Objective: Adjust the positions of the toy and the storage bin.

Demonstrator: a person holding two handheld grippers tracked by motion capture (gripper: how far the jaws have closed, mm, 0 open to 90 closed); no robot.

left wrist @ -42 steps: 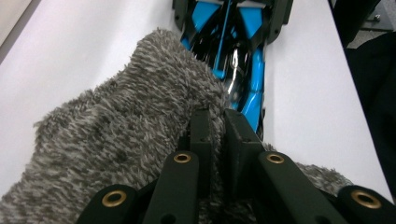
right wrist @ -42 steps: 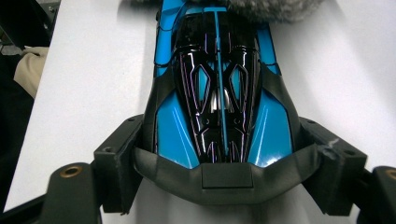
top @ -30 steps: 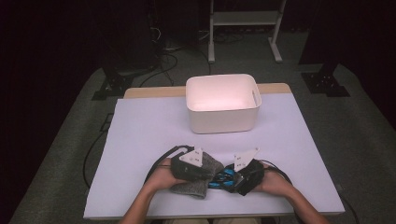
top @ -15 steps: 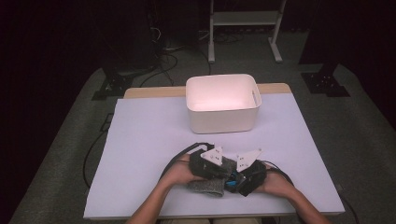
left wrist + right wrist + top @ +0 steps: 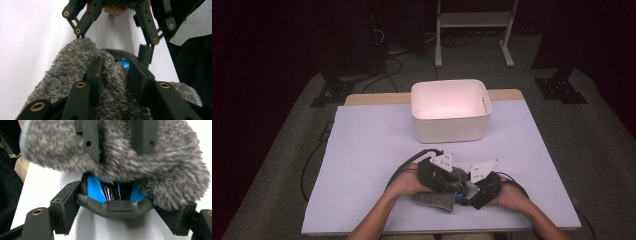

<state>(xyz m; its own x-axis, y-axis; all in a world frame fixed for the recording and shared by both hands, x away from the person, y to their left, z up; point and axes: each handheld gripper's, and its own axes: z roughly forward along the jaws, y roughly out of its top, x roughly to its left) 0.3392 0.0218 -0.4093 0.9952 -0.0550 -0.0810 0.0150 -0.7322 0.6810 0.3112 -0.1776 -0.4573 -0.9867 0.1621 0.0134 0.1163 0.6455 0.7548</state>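
Gripping the blue-and-black object point(image 5: 113, 195) at my edge of the table, my right gripper point(image 5: 467, 192) stays clamped across it. My left gripper point(image 5: 113, 75) has just been opening, jaws apart over the grey fuzzy cloth point(image 5: 75, 65) draped there. Beyond stands the white bin point(image 5: 449, 127).

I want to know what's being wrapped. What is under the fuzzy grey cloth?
A black and blue object pokes out from under the grey cloth, gripped by the right gripper. Its covered part cannot be seen.
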